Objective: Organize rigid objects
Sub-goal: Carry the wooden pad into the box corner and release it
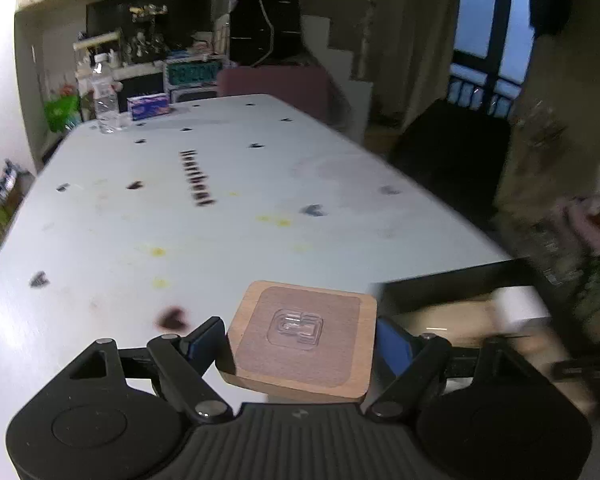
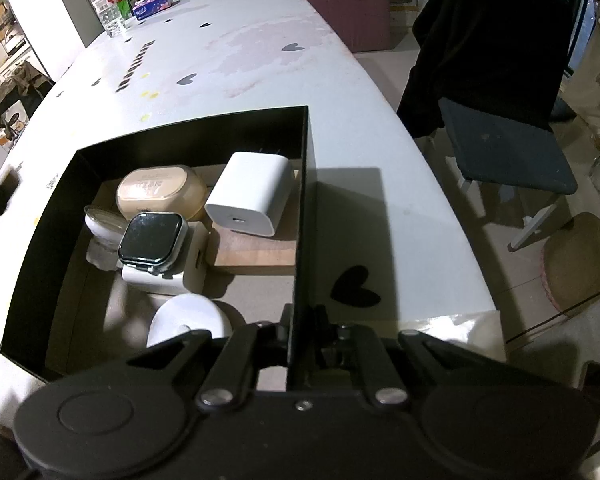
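Currently held: one square wooden block with a clear plastic hook plate stuck on top (image 1: 300, 340), between the left gripper (image 1: 300, 344) jaws, above the near edge of the white bench (image 1: 220, 216).
Handling: judged stiff, light; smooth edges may slip; grip on opposite flat sides suits it.
Right gripper (image 2: 306, 344): jaws nearly closed, pinching the black box (image 2: 304, 200) right wall.
Box contents: one white charger cube (image 2: 252, 196), one smartwatch (image 2: 152, 240), one beige case (image 2: 156, 192), one wooden board (image 2: 260, 252), one white disc (image 2: 188, 316).
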